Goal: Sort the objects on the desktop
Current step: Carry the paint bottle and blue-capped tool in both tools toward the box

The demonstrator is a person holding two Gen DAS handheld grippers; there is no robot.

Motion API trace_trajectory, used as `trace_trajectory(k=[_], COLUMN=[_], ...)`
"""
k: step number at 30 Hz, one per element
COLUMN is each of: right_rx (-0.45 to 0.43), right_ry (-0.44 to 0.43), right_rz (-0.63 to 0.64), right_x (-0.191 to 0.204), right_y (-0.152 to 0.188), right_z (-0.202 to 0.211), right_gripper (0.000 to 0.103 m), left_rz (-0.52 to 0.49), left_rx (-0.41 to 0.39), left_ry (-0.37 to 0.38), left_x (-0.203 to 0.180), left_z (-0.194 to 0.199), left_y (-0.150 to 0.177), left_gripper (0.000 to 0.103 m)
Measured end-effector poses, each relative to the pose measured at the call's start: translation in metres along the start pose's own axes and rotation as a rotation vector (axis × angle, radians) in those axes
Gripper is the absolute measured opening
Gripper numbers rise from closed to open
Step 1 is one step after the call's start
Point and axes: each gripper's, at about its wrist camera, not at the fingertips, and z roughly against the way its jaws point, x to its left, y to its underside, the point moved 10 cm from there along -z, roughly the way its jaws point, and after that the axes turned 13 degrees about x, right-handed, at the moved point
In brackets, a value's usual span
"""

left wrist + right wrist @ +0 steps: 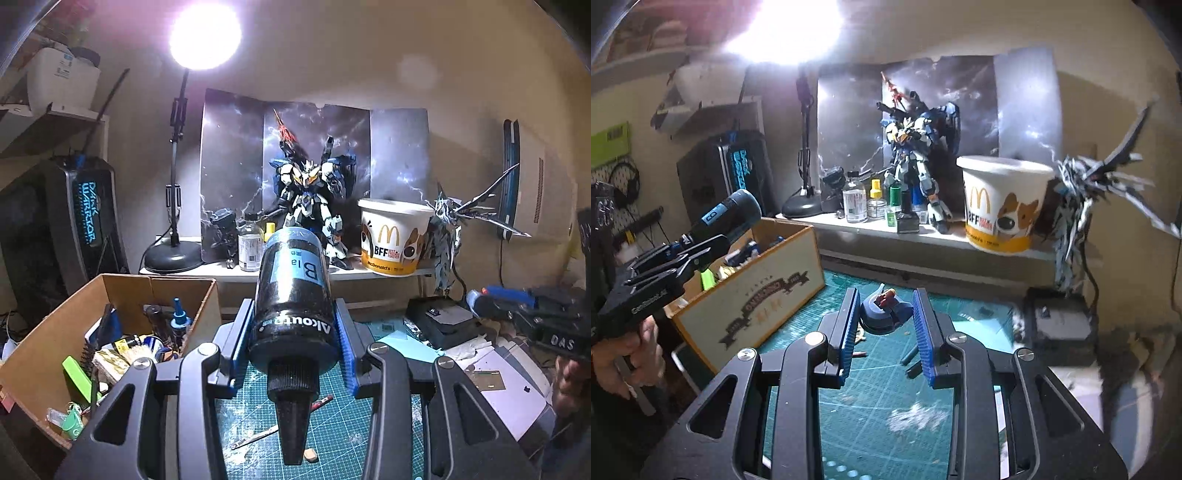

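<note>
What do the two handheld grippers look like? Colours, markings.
Both the left gripper and right gripper are matte black linkage frames with silver pivot screws and ribbed blue finger pads. White lettering runs along the left gripper's side. No cables or sleeves visible.

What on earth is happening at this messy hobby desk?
A person is tidying it with a hand-held gripper in each hand. The left gripper is clamped on a black bottle, held in the air beside a cardboard box of odds and ends. The right gripper holds nothing and hangs above the green cutting mat.
</note>
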Motion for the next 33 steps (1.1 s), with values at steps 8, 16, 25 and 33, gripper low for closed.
trace_trajectory(k=[8,16,25,33], right_rx=[0.014,0.009,0.021,0.026], right_ry=[0.0,0.0,-0.019,-0.044], right_rz=[-0.018,0.003,0.021,0.043], right_x=[0.0,0.006,0.017,0.031], right_y=[0.011,0.006,0.002,-0.004], right_z=[0.003,0.002,-0.007,-0.015], right_gripper=[0.027,0.027,0.027,0.027], left_rz=[-0.007,-0.01,0.0,0.014], left_rx=[-0.002,0.005,0.016,0.019], left_ry=[-0.01,-0.021,-0.043,-0.075], left_x=[0.002,0.004,0.014,0.028], left_z=[0.007,0.008,0.008,0.012], left_y=[0.004,0.005,0.009,0.011], left_gripper=[0.04,0.04,0.04,0.04])
